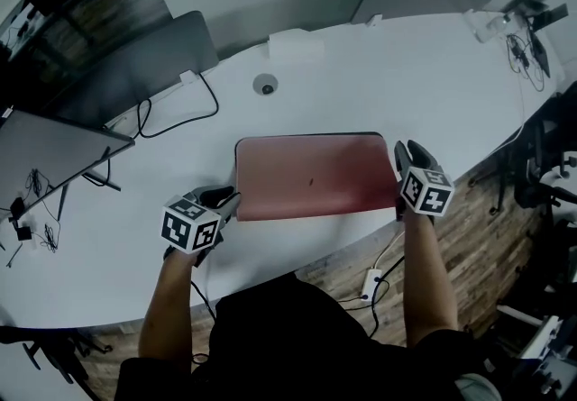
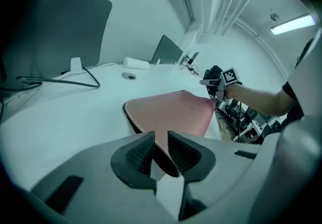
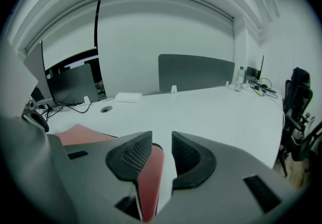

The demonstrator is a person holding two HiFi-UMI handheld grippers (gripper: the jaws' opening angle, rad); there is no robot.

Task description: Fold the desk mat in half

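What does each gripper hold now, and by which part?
Left gripper: grips the desk mat at its near left corner. Right gripper: holds nothing; the mat's right edge lies between its open jaws.

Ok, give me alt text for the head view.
A pink desk mat lies on a white desk, seen from above. The left tool grips its near-left corner; the right tool sits at its right edge, jaws open around it.
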